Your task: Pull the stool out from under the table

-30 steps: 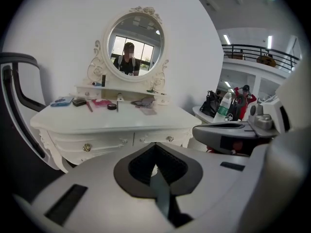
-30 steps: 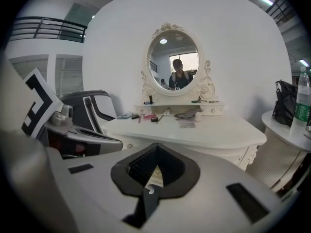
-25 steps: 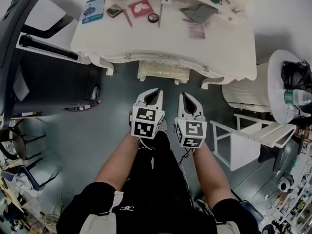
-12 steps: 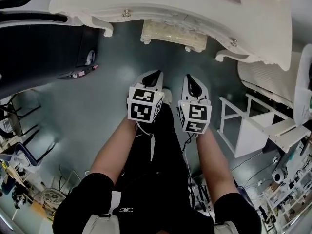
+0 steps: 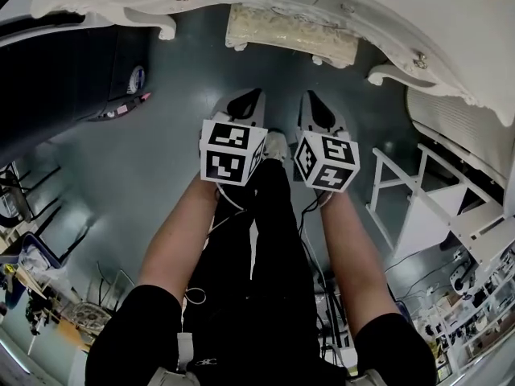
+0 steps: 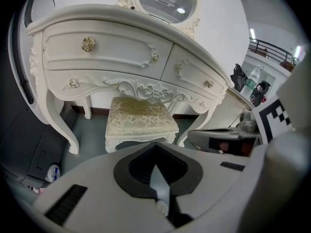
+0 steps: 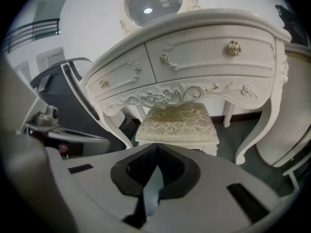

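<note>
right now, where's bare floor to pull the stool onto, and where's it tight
Bare floor lies in front of the stool, widening left toward the treadmill. Tight on the right, by the white rack near the dressing table.

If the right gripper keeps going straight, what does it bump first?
Most likely the stool: its cushioned seat sits dead ahead of the right gripper, tucked under the table. Depth is unclear, so it could meet the floor just short.

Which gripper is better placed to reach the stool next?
Right, narrowly. Both grippers are shut, empty and short of the stool, side by side; in the head view the right gripper points nearer its middle than the left gripper.
</note>
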`<state>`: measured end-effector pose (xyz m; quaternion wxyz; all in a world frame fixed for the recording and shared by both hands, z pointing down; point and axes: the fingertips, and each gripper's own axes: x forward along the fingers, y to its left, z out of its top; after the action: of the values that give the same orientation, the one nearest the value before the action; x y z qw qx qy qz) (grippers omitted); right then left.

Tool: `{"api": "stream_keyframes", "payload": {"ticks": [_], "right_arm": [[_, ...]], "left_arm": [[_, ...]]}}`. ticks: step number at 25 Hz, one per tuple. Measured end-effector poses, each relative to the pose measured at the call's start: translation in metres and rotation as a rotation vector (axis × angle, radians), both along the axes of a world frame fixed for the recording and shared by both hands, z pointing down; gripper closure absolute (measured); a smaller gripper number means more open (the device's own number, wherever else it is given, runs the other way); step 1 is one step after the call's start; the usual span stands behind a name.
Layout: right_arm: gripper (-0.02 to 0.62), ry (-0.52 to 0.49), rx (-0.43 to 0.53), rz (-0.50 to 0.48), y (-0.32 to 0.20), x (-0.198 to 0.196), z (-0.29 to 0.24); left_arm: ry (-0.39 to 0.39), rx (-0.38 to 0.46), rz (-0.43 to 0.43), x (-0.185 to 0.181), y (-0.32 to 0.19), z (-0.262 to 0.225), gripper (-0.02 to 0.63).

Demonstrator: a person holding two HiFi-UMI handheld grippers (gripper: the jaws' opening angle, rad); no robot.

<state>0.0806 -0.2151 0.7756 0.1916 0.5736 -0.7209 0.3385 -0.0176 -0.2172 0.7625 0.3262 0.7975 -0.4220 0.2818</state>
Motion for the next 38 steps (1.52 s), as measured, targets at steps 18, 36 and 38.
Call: {"api": "stream_keyframes", "payload": {"ticks": [18, 36, 38], "right_arm": [[0.370, -0.979, -0.095, 0.551, -0.100, 0.029, 0.123], [0.339, -1.055, -0.144, 0.690, -0.124, 0.028, 0.161], [0.347, -1.065, -0.144, 0.695, -0.116, 0.030, 0.161]], "left_arm": [[0.030, -0.094, -0.110, -0.019, 0.003, 0.035, 0.607], [0.028, -0.148, -0.093, -0.033, 0.028, 0.050, 0.607], [0.033, -0.151, -0.088, -0.030, 0.031, 0.050, 0.607]]}}
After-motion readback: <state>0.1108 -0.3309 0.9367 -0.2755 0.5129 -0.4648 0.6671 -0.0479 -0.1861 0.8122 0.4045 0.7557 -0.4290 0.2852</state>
